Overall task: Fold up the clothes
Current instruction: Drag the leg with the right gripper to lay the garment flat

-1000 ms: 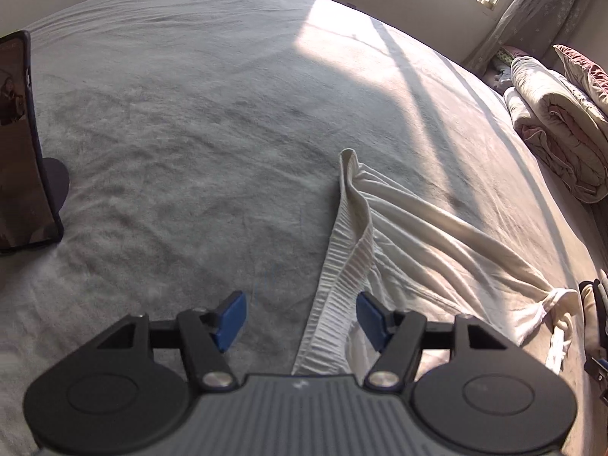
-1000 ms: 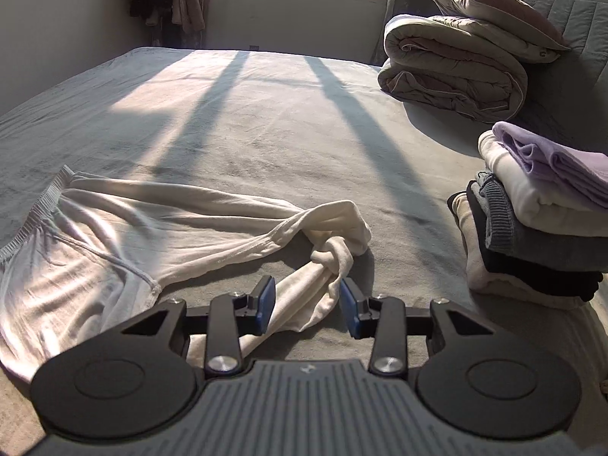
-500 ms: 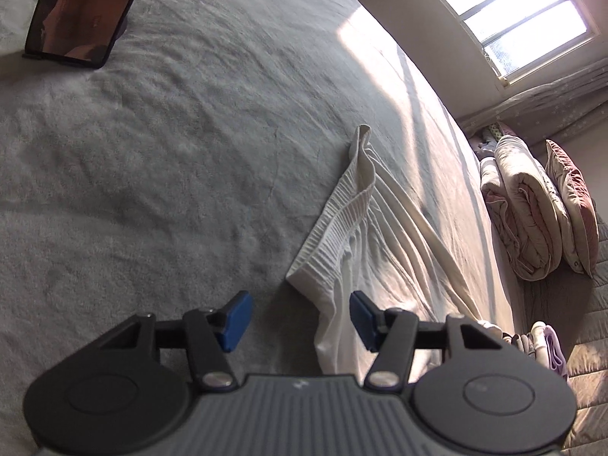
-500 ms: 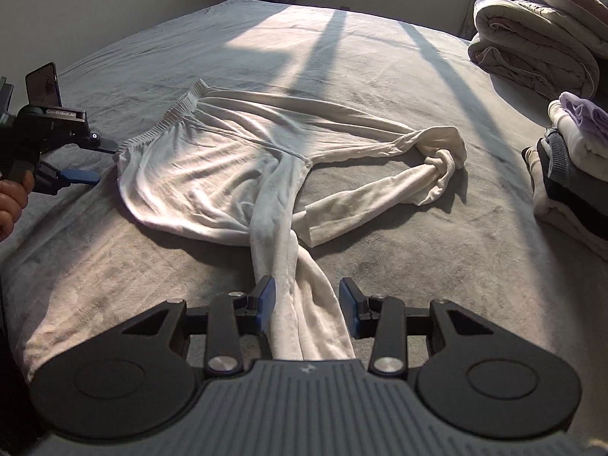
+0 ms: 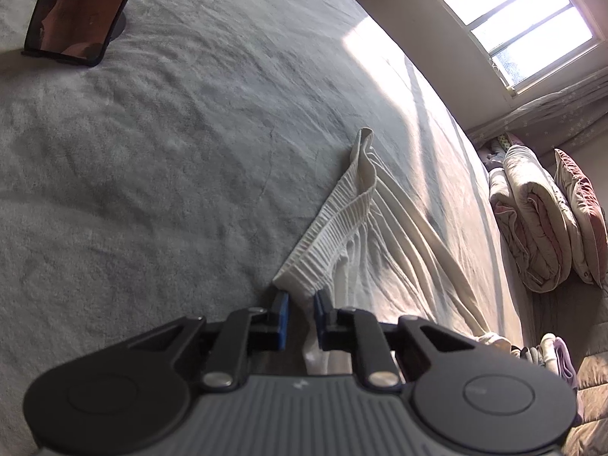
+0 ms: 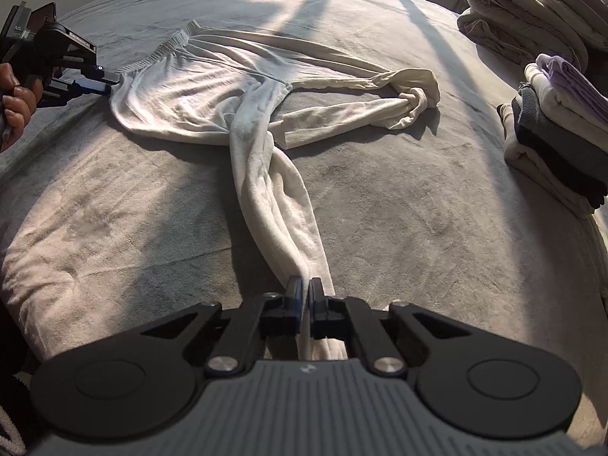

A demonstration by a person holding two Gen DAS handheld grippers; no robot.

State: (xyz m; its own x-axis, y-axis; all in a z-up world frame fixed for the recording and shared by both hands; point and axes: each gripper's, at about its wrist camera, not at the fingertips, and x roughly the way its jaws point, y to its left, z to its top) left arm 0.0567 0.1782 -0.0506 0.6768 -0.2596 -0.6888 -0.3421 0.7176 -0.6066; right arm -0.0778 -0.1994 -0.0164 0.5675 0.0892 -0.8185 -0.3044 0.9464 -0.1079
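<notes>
Cream long pants (image 6: 212,87) lie spread on the grey bed (image 6: 399,197). The far leg ends in a twisted knot (image 6: 412,104). The near leg (image 6: 281,205) runs toward me. My right gripper (image 6: 303,295) is shut on the near leg's cuff. My left gripper (image 5: 300,306) is closed on the near corner of the ribbed waistband (image 5: 330,224); it also shows at the left of the right wrist view (image 6: 108,85), pinching that corner.
A stack of folded clothes (image 6: 558,133) sits at the bed's right side. Rolled quilts (image 6: 532,19) and a pillow (image 5: 581,209) lie beyond it. A phone on a stand (image 5: 83,7) stands on the bed at the far left. A window (image 5: 505,11) is behind.
Both grippers have closed: the left on the waistband corner, the right on the near leg's cuff. Before, both were open and apart from the cloth.
</notes>
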